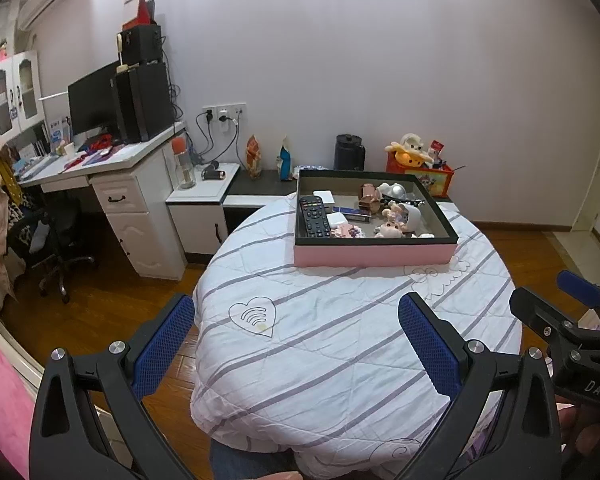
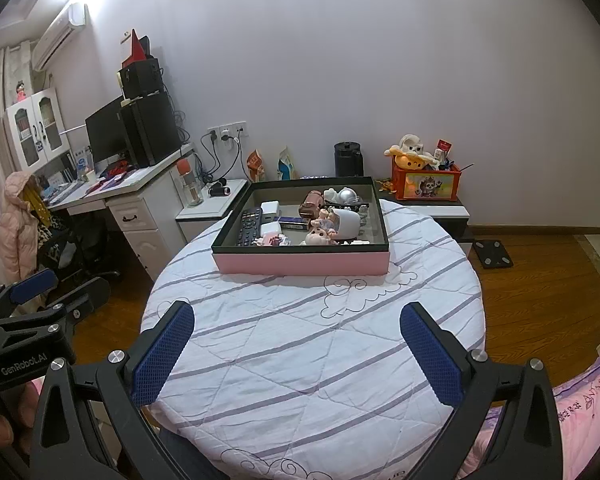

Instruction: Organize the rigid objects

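Both grippers hung back, jaws spread and empty.

I held my left gripper [image 1: 296, 340] and right gripper [image 2: 296, 344] wide, well short of the pink tray [image 2: 300, 262] holding the jumbled remote [image 2: 249, 227] and figurines [image 2: 320, 234].

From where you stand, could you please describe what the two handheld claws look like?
The left claw and the right claw match: black plastic frames with silver bolts, and two fingers faced with textured blue pads. The right one's body reads "DAS" in white, the left one's "GenRobot.AI".
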Demonstrator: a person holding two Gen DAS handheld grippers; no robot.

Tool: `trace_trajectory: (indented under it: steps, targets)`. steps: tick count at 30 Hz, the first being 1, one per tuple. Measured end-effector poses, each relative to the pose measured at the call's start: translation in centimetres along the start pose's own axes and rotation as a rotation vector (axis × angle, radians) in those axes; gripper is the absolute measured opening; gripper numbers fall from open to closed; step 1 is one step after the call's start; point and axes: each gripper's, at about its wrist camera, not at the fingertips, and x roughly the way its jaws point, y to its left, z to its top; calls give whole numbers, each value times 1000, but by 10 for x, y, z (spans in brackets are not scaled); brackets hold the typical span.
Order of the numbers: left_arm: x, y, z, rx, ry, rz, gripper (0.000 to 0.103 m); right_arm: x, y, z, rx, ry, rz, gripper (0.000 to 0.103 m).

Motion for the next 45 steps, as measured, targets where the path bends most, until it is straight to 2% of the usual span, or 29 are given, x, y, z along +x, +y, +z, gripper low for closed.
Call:
trace_trajectory:
  steps: [45]
  targets:
    - [4, 1, -8, 16, -3, 1, 103, 3, -1, 1, 3, 5, -4, 103]
